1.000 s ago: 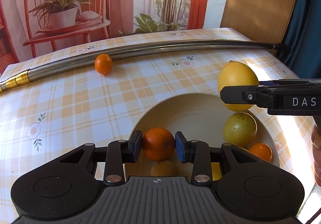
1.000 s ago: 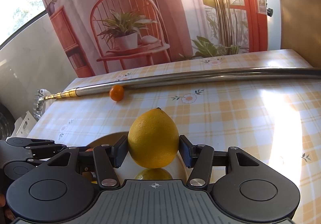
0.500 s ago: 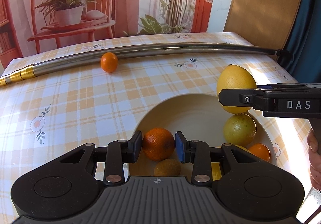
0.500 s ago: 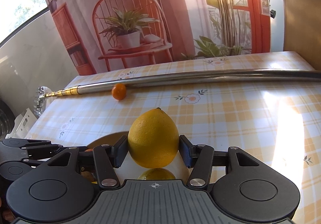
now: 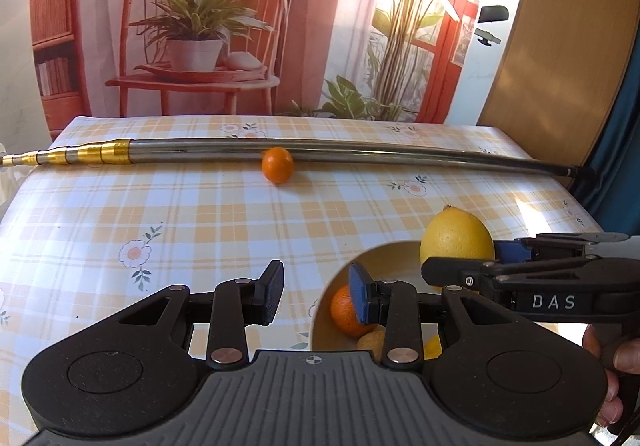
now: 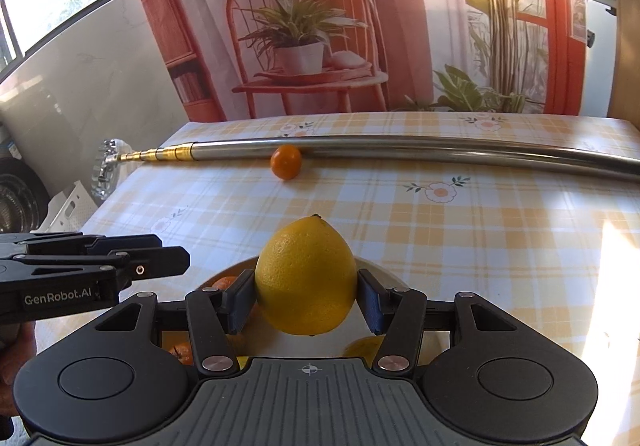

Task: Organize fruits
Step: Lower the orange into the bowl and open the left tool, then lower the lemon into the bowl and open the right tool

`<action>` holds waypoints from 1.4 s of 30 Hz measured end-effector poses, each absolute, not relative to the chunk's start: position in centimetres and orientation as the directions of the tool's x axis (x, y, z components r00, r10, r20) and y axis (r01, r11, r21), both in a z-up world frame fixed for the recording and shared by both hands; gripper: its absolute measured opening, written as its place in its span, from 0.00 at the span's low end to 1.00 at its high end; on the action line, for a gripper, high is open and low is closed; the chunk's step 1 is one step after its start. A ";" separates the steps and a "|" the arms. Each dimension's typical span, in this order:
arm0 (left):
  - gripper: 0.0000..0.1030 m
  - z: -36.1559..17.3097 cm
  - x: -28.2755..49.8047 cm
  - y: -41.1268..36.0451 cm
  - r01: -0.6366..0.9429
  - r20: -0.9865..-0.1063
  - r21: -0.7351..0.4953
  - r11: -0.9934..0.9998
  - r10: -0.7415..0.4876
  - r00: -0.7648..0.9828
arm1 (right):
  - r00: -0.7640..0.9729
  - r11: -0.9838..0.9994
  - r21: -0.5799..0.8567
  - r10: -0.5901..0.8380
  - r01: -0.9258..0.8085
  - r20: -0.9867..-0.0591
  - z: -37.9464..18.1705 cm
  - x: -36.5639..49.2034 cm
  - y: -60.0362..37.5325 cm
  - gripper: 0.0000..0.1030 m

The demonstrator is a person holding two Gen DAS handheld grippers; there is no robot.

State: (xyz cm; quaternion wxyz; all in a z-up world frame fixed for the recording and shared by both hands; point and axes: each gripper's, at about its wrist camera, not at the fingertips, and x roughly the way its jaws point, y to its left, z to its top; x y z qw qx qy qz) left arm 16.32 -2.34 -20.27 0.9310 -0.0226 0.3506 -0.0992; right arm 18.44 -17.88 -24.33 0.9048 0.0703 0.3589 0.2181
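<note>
In the left wrist view, the left gripper (image 5: 316,288) stands released, its black jaws with blue ribbed pads spread wide and nothing between them, over the glossy yellow-checked tablecloth (image 5: 200,222) printed with small flowers. Its right pad overlaps the rim of a smooth cream bowl (image 5: 320,320) at near right, where a dimpled round orange (image 5: 344,312) sits with other yellowish fruit partly hidden behind the gripper. Just right of it, the right gripper (image 5: 460,266) enters from the side, grasping a large pebbly lemon (image 5: 456,238) above the bowl's far edge. At the far side a small tangerine (image 5: 277,165) lies touching a long, polished metal pole (image 5: 320,150) with gold telescopic segments at its left end. In the right wrist view, the right gripper (image 6: 306,300) is clenched on the lemon (image 6: 306,278), an egg-shaped fruit held nub-up, pads pressed to both flanks, over the bowl (image 6: 236,268). The left gripper (image 6: 160,260) pokes in from the left with its jaws apart. The tangerine (image 6: 285,162) rests far off against the pole (image 6: 400,150).
</note>
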 end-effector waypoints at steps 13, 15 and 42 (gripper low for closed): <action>0.37 -20.2 15.2 -1.4 0.124 -0.644 -0.093 0.988 -0.155 0.749 | 0.587 0.886 0.281 0.457 -0.369 -0.669 -25.7 18.3 -15.9 0.49; 0.37 -20.3 15.2 -1.3 0.118 -0.647 -0.094 0.989 -0.151 0.748 | 0.582 0.882 0.282 0.462 -0.376 -0.670 -25.8 18.3 -15.7 0.49; 0.37 -19.5 15.5 1.3 0.027 -0.644 -0.174 0.984 -0.135 0.753 | 0.652 0.897 0.262 0.440 -0.357 -0.617 -24.0 17.0 -17.2 0.50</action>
